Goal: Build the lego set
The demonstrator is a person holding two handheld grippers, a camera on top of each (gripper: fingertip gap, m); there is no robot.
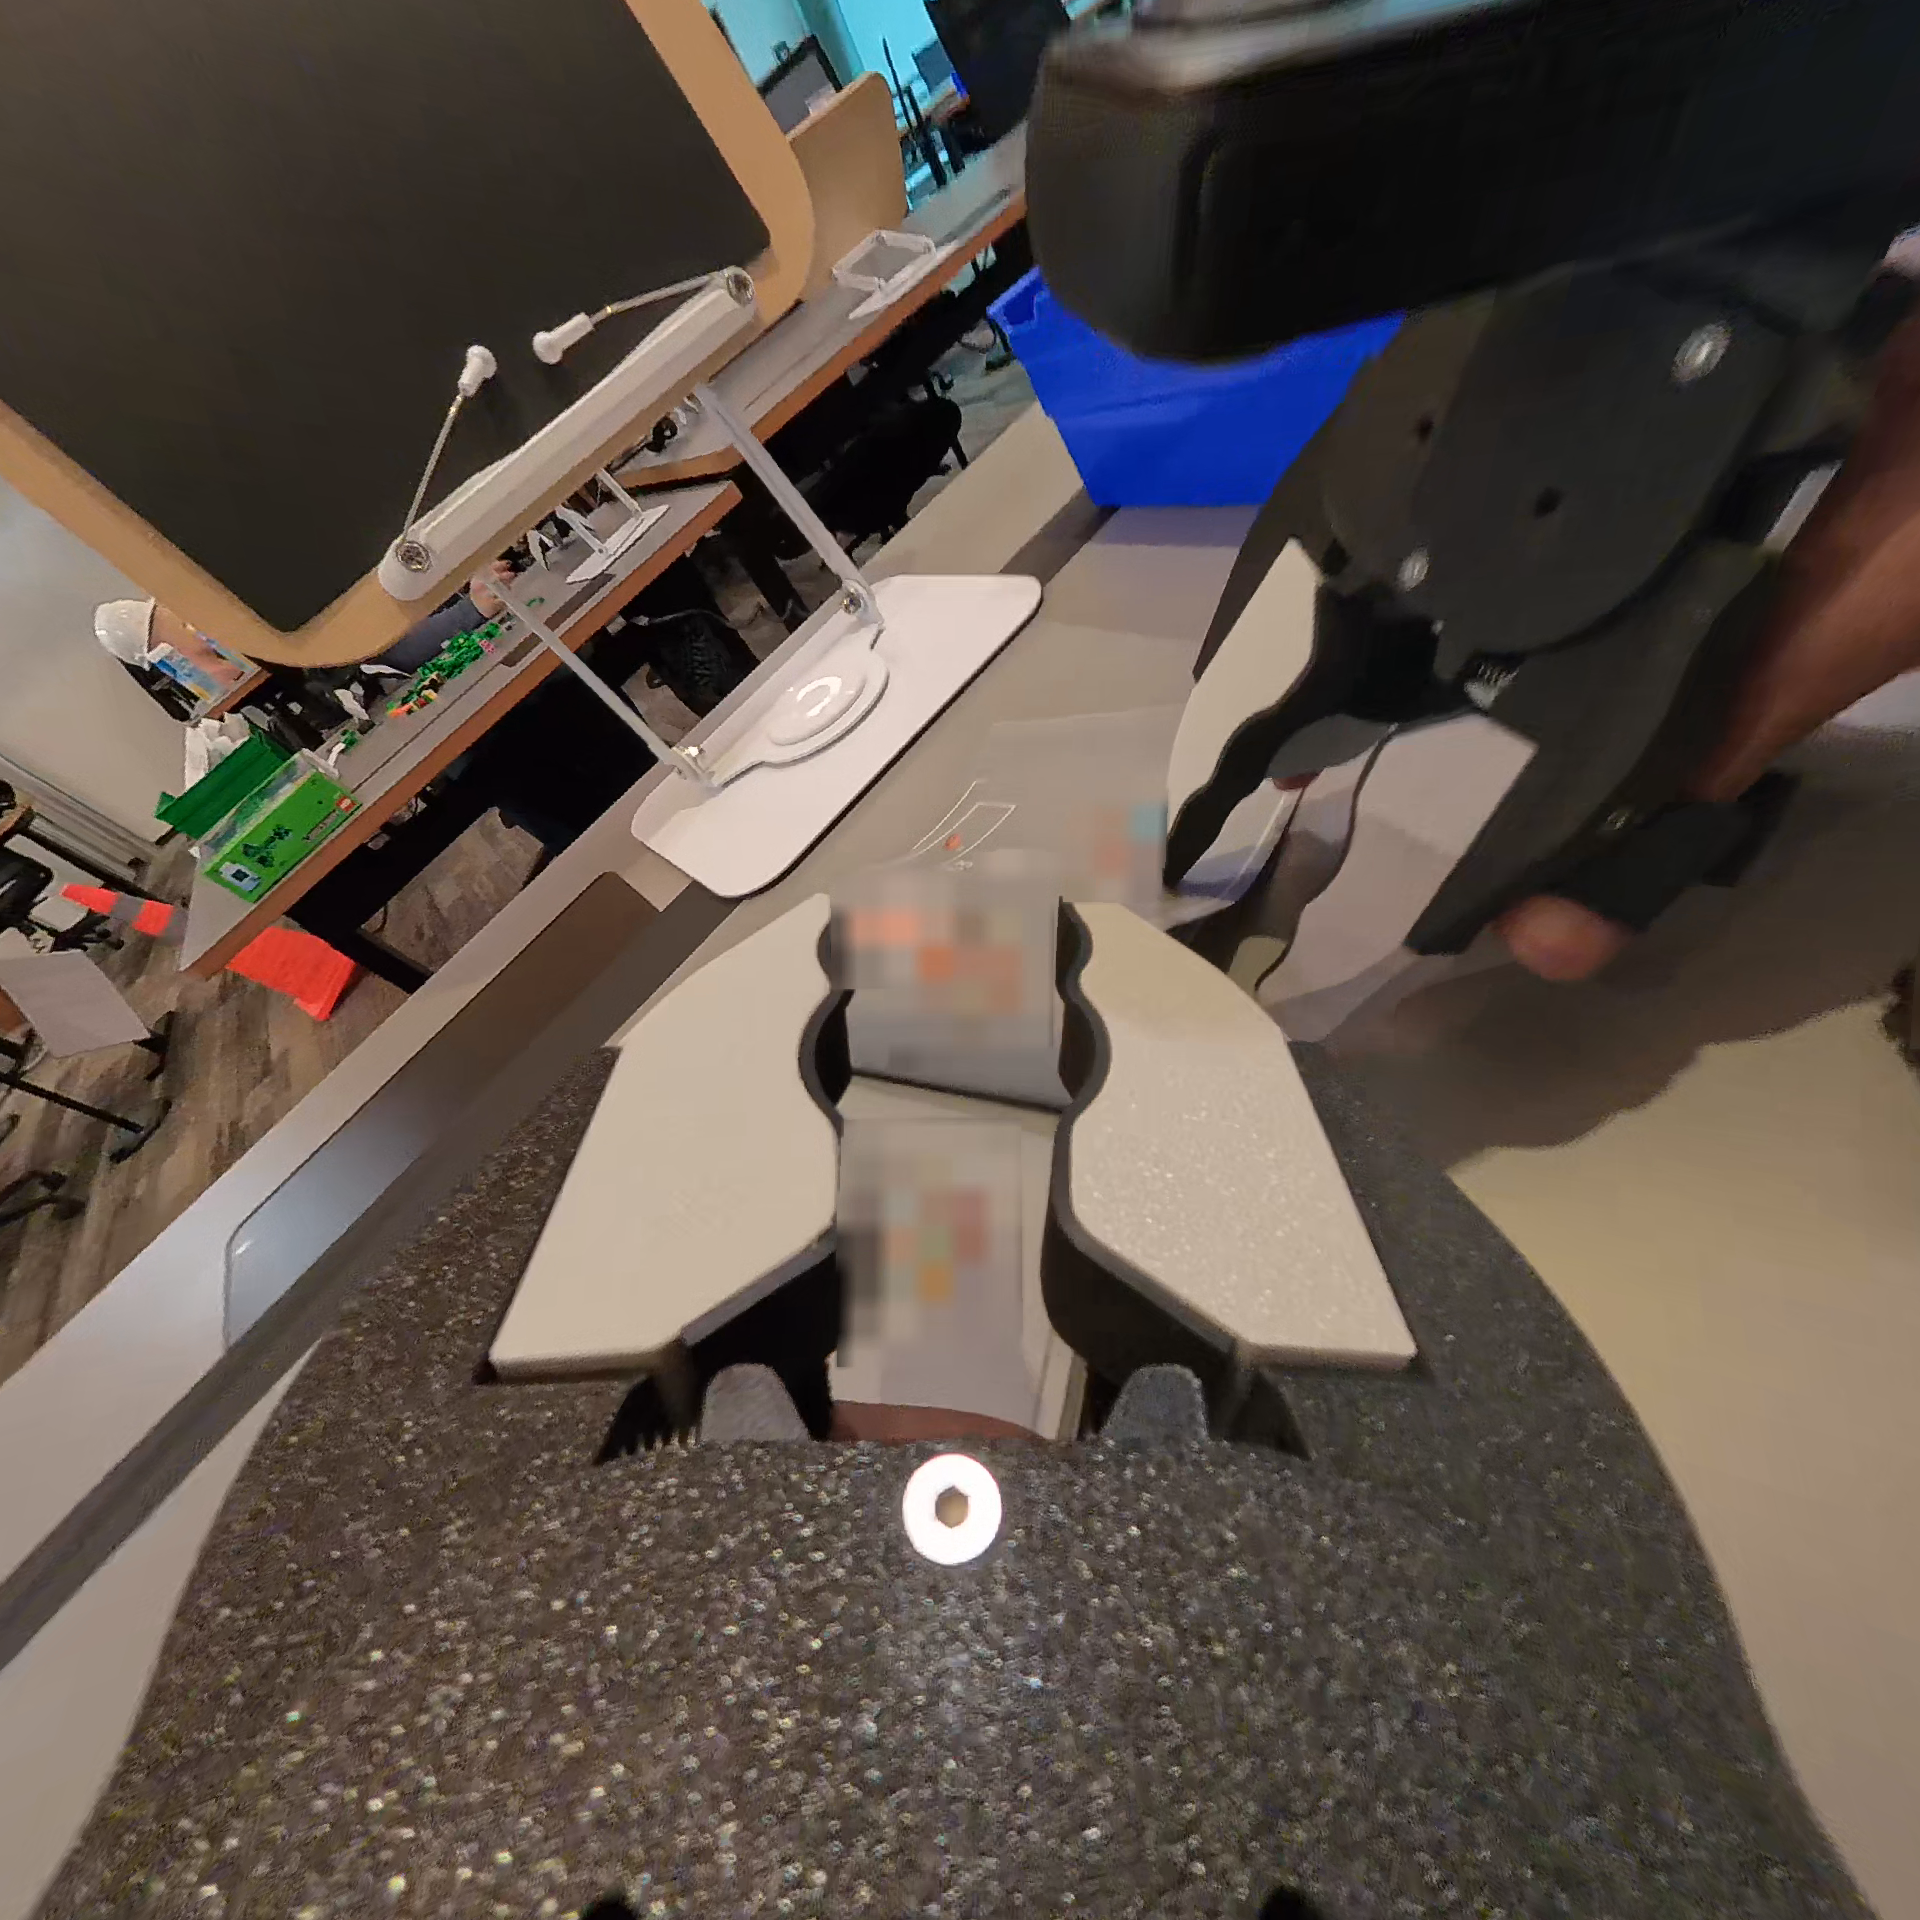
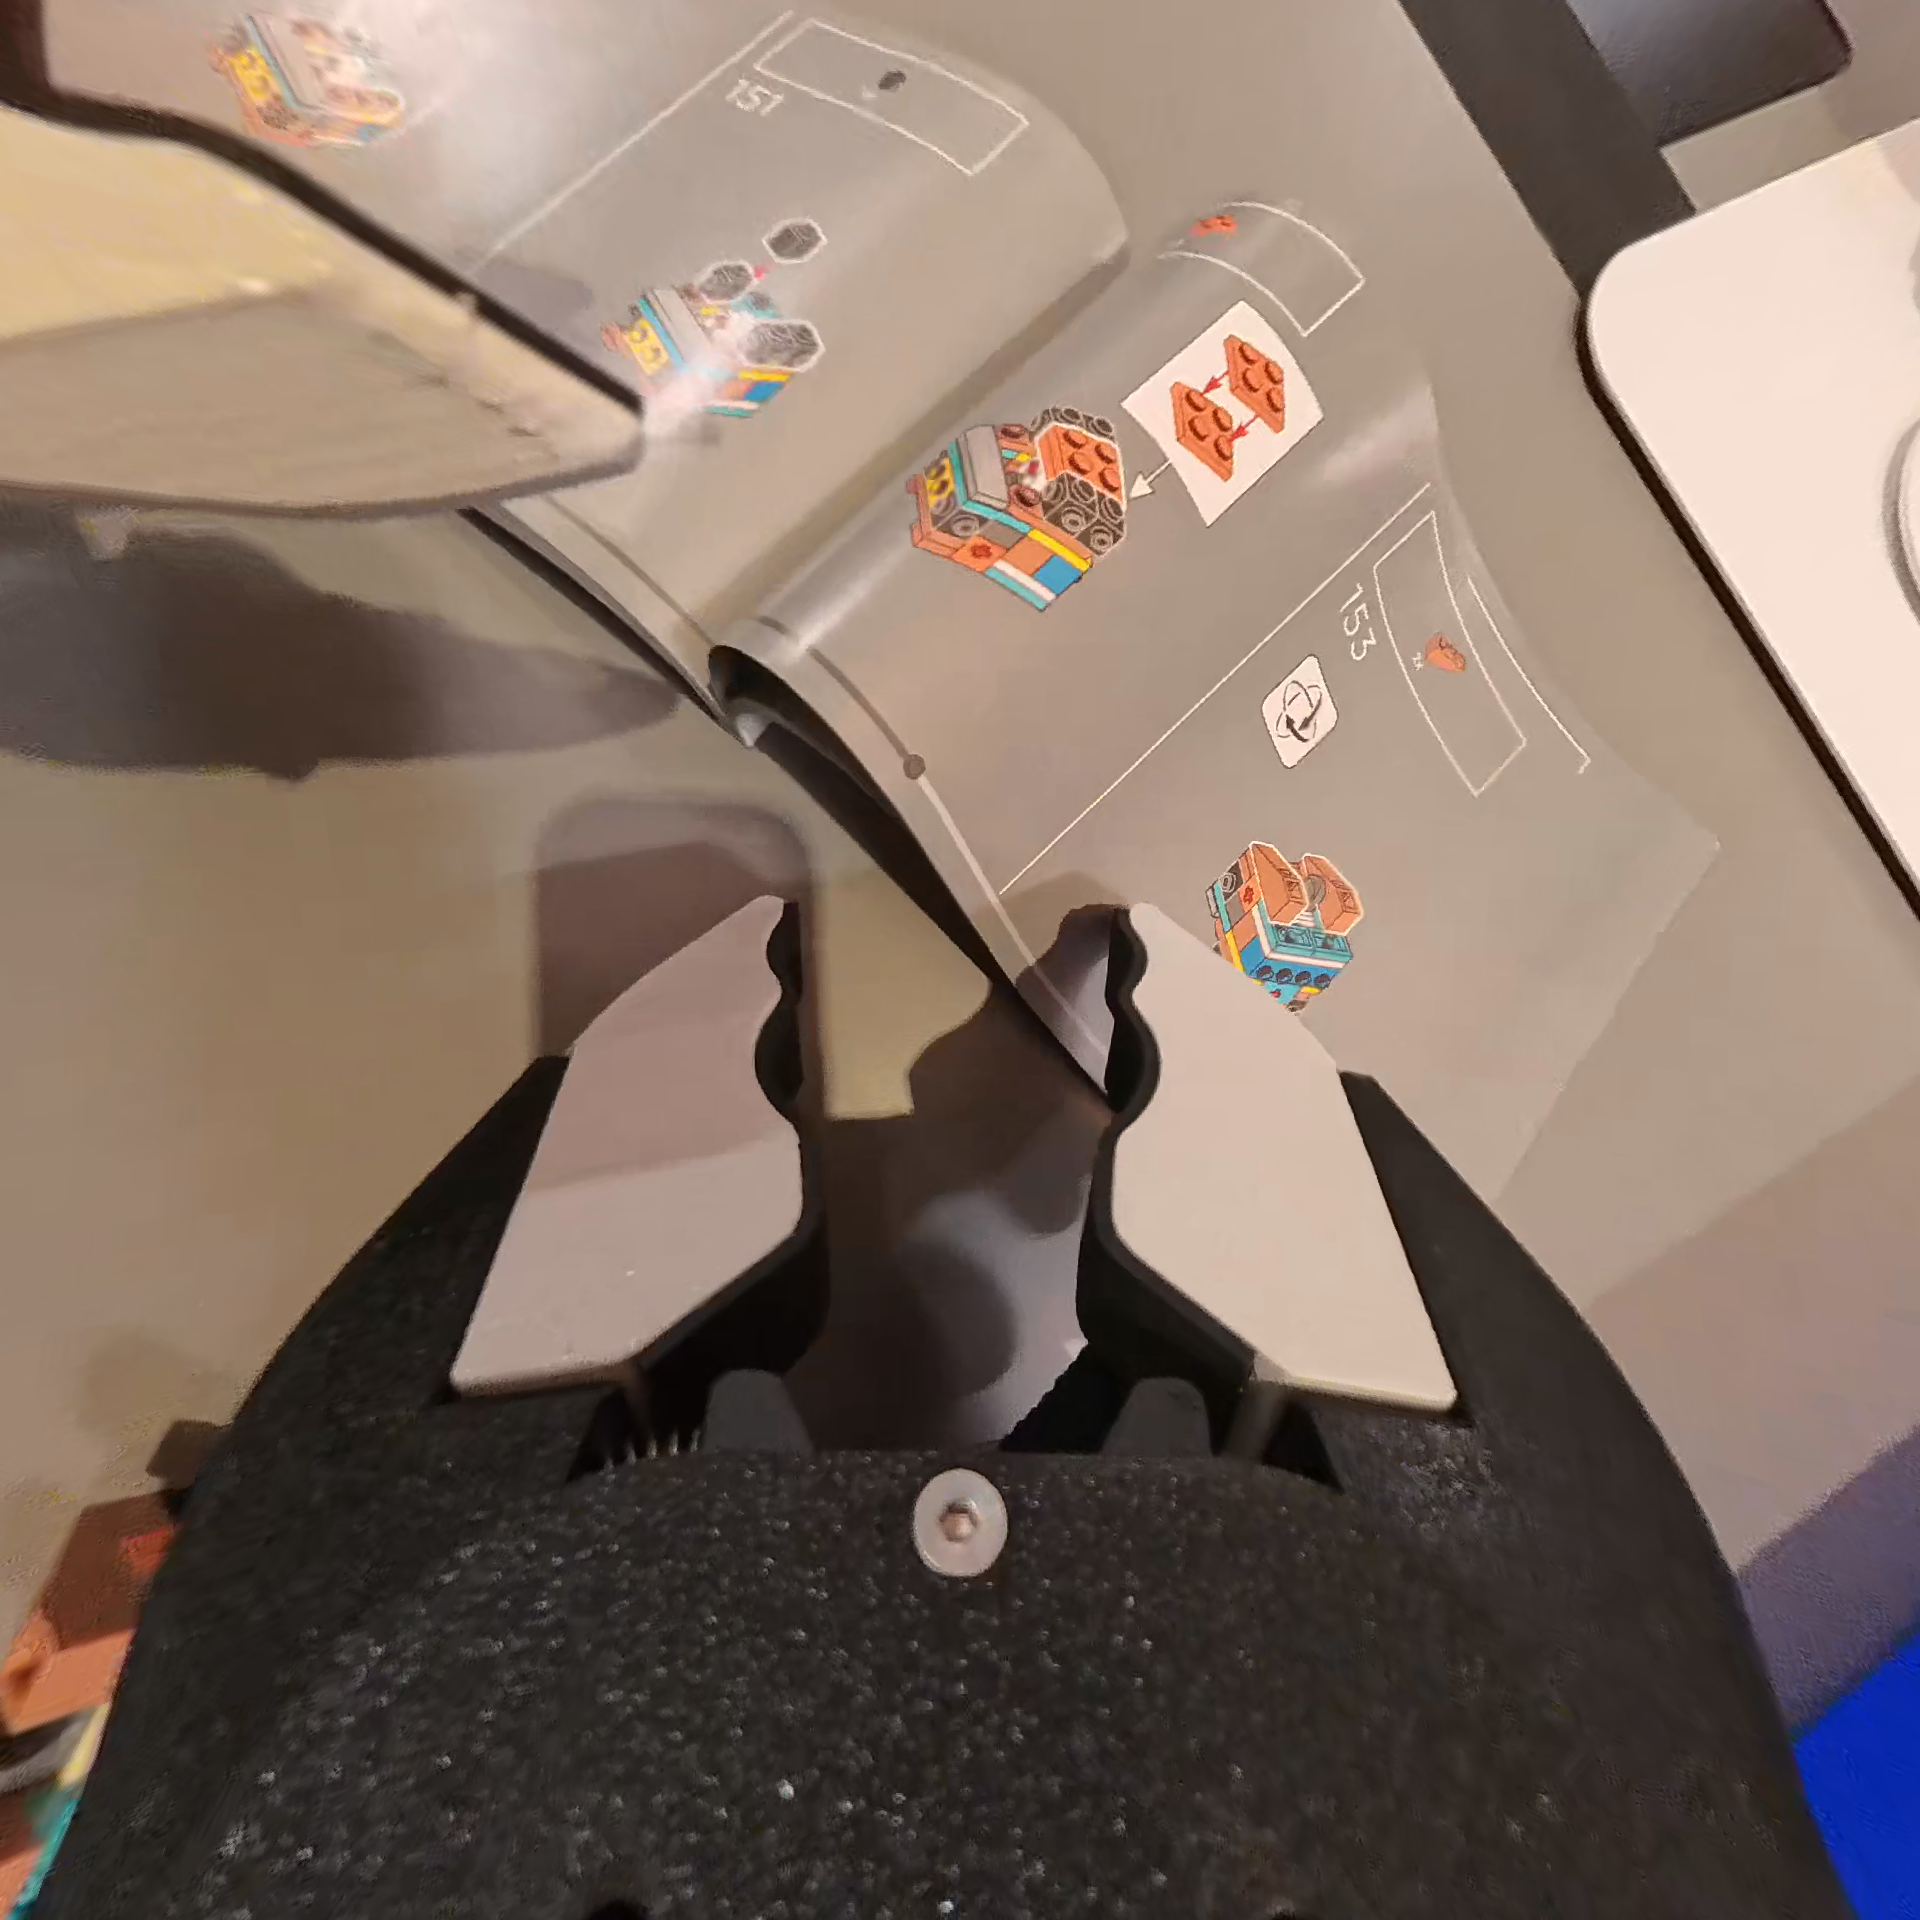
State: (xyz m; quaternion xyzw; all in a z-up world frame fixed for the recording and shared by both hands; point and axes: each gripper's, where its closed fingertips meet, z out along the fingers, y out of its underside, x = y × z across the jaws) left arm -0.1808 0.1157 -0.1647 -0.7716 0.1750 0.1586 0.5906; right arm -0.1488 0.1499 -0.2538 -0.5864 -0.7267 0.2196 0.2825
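Observation:
An open grey instruction booklet (image 2: pixel 1143 644) lies on the table, its pages curling up at the spine. My right gripper (image 2: pixel 951 920) is open and low over the booklet's near edge; the right page's edge runs between its fingers. My left gripper (image 1: pixel 951 925) is open above the booklet (image 1: pixel 945 1049), with a page showing between its fingers. In the right wrist view one of the left gripper's fingers (image 2: pixel 312 353) rests over the left page. In the left wrist view the right gripper's fingers (image 1: pixel 1236 748) touch down on the booklet, held by a hand (image 1: pixel 1558 935). Some brown and orange lego pieces (image 2: pixel 62 1652) sit at the lower left.
A white stand base (image 1: pixel 831 717) lies just beyond the booklet and also shows in the right wrist view (image 2: pixel 1766 416). It carries a dark screen (image 1: pixel 364 260). A blue bin (image 1: pixel 1174 416) stands behind. Other tables with a green box (image 1: pixel 270 821) lie past the table edge at left. The gap from one gripper's tips to the other's is roughly 10 centimeters.

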